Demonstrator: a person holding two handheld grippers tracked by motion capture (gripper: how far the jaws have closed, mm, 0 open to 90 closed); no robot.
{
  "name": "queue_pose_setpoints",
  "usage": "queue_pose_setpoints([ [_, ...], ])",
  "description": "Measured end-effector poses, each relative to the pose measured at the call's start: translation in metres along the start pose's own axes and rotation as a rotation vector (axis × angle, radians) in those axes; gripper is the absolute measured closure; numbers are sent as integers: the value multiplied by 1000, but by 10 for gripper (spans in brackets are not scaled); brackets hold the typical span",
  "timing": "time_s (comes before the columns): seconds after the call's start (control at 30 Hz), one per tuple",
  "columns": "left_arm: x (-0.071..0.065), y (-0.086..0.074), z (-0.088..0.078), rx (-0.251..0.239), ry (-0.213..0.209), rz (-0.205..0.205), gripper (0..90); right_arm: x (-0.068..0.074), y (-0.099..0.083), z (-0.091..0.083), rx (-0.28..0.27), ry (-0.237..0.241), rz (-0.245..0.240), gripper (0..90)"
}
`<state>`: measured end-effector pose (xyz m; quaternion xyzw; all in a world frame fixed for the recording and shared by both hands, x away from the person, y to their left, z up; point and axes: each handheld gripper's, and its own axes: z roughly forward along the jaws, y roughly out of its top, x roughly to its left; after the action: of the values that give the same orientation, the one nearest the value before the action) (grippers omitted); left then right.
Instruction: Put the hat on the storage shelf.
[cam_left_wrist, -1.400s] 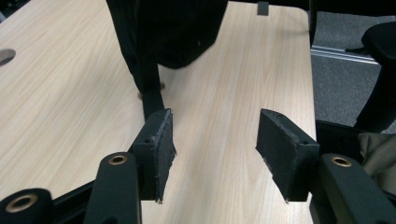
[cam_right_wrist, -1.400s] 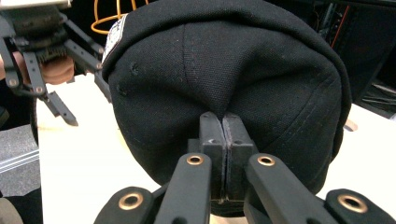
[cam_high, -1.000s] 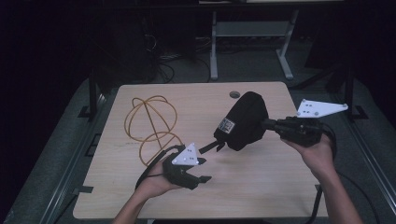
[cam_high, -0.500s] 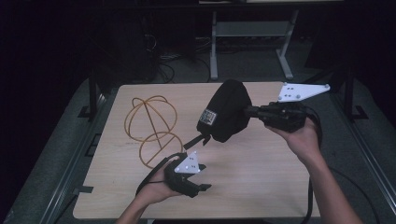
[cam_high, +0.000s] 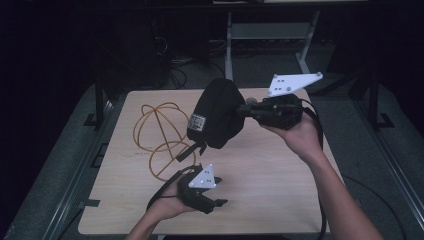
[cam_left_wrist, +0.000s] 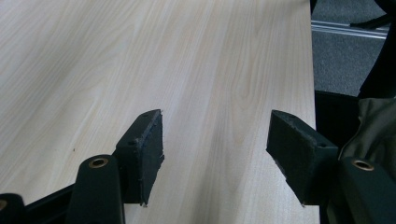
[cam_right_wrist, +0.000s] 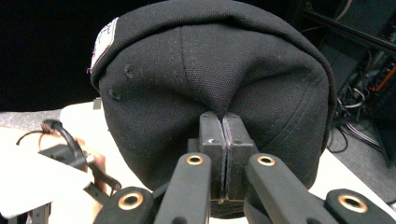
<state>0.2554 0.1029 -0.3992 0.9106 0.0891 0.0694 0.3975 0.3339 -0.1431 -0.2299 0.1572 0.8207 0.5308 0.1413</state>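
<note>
Right tool (cam_high: 246, 107), seen from above, lifts our black cap (cam_high: 216, 114) over the desk's (cam_high: 280, 175) far middle, forearm angled up. Left tool (cam_high: 216, 200) rests low near the front edge. Left gripper view: jaws wide apart. Right gripper view: jaws pinch cap fabric.

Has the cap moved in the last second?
Yes. The cap, pinched in the right tool, has gone up and left, toward the wire frame, which sits unmoved on the table.

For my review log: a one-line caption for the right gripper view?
Right gripper pinches a black cap's crown fabric, jaws shut.
</note>
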Motion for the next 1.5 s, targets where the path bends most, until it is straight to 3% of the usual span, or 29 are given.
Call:
queue_pose_setpoints([
  [0.23, -1, 0, -1, -5, -3, -9, 359, 4, 23, 21, 22, 36, -41, 892],
  [0.5, -1, 0, 1, 7, -3, 10, 360, 8, 51, 54, 74, 89, -75, 892],
  [0.67, -1, 1, -1, 20, -8, 29, 361, 10, 74, 85, 122, 136, -103, 892],
  [0.83, -1, 0, 3, 11, -13, 5, 361, 10, 88, 109, 153, 158, -109, 892],
  [0.87, 0, 0, 2, 22, -14, 18, 361, 10, 91, 112, 156, 159, -106, 892],
  [1.5, 1, 0, 5, 18, -19, 12, 362, 12, 109, 169, 163, 187, -40, 889],
])
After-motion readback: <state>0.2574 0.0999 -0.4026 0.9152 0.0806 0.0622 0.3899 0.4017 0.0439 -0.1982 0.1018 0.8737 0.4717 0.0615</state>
